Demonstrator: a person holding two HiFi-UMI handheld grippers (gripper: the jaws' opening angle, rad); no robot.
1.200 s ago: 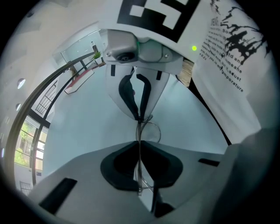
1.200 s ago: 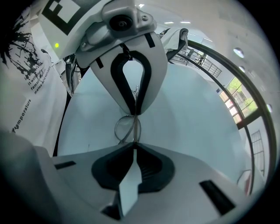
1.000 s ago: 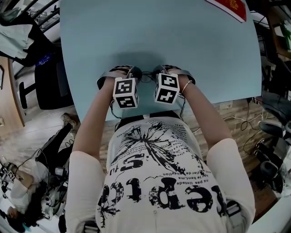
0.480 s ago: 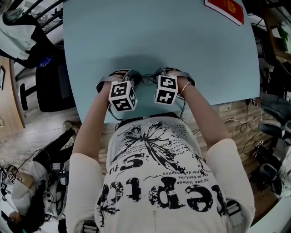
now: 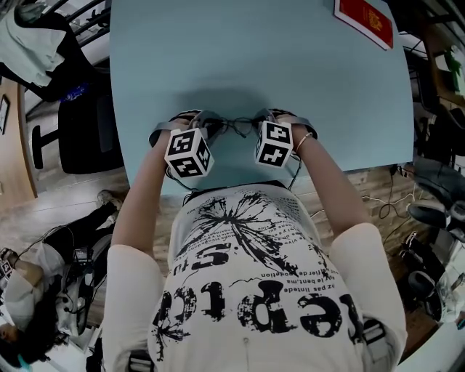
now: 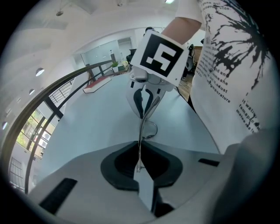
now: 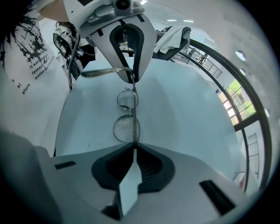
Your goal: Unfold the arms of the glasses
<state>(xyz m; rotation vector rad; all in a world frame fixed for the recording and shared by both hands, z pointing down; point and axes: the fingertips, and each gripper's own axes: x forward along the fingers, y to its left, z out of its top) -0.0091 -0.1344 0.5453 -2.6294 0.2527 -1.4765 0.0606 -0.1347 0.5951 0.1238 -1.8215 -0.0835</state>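
Thin wire glasses with round lenses (image 7: pixel 126 128) hang just above the pale blue table (image 5: pixel 254 58), stretched between my two grippers. My right gripper (image 7: pixel 133 146) is shut on the frame's near end, beside the closer lens. My left gripper (image 6: pixel 139 148) is shut on one thin metal arm (image 6: pixel 140 151) of the glasses. In the right gripper view that arm (image 7: pixel 103 71) juts out sideways from the frame under the left gripper. From the head view the glasses (image 5: pixel 236 125) show as a dark wire shape between the left gripper (image 5: pixel 209 123) and the right gripper (image 5: pixel 260 118).
A red booklet (image 5: pixel 365 19) lies at the table's far right corner. A black chair (image 5: pixel 80 131) stands off the table's left edge. Cables and gear crowd the floor to the right (image 5: pixel 429 211). The near table edge runs just under my wrists.
My left gripper has drifted left, risen and rolled, its marker cube now tilted outward. The gap between the two cubes has widened. The right gripper has stayed put.
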